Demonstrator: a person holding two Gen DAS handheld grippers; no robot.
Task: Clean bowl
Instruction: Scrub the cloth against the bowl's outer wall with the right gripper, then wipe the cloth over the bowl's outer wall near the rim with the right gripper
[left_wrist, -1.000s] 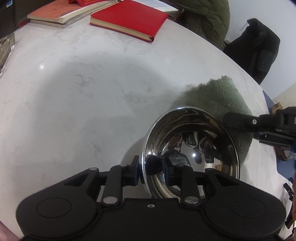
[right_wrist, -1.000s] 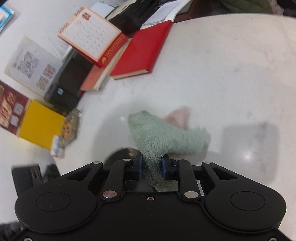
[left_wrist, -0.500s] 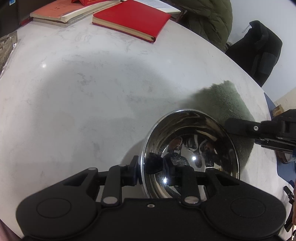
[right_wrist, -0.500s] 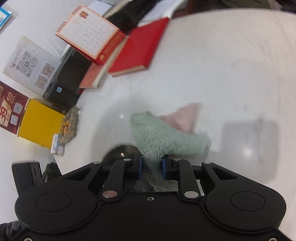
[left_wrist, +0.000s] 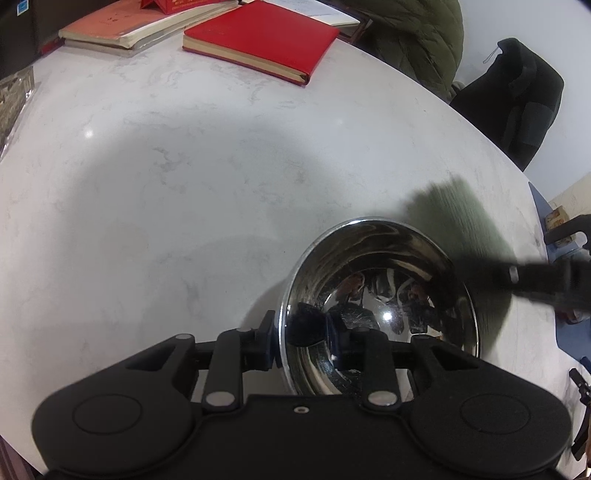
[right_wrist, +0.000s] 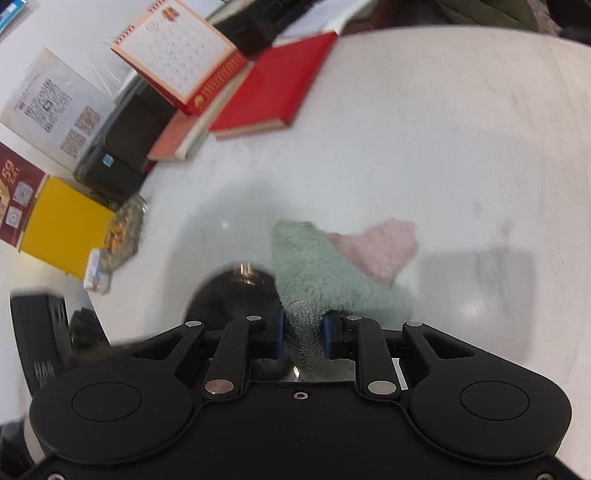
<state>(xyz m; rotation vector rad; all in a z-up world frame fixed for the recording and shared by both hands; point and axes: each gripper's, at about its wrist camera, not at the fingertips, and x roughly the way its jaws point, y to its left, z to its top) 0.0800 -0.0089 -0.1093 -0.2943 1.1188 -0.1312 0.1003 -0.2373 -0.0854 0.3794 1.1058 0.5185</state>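
Note:
A shiny steel bowl (left_wrist: 384, 295) stands on the white marble table (left_wrist: 184, 177). My left gripper (left_wrist: 304, 341) is shut on the bowl's near rim, one finger outside the wall and one inside. My right gripper (right_wrist: 303, 334) is shut on a fluffy green cloth (right_wrist: 321, 273) with a pink underside, which hangs from its blue pads (right_wrist: 279, 332). In the left wrist view that gripper (left_wrist: 524, 277) reaches in blurred from the right over the bowl's far rim, and the cloth (left_wrist: 469, 221) hangs behind the bowl. In the right wrist view the bowl (right_wrist: 236, 291) shows dark below the cloth.
A red notebook (left_wrist: 262, 40) and stacked books (left_wrist: 129, 26) lie at the table's far edge, with a desk calendar (right_wrist: 177, 59), a yellow box (right_wrist: 62, 225) and a black case (right_wrist: 122, 147) nearby. Dark jackets (left_wrist: 517, 96) hang past the right edge.
The right gripper with the cloth has shifted slightly over the bowl's far rim and the cloth has swung, showing more of its pink side. The left gripper and bowl stay put.

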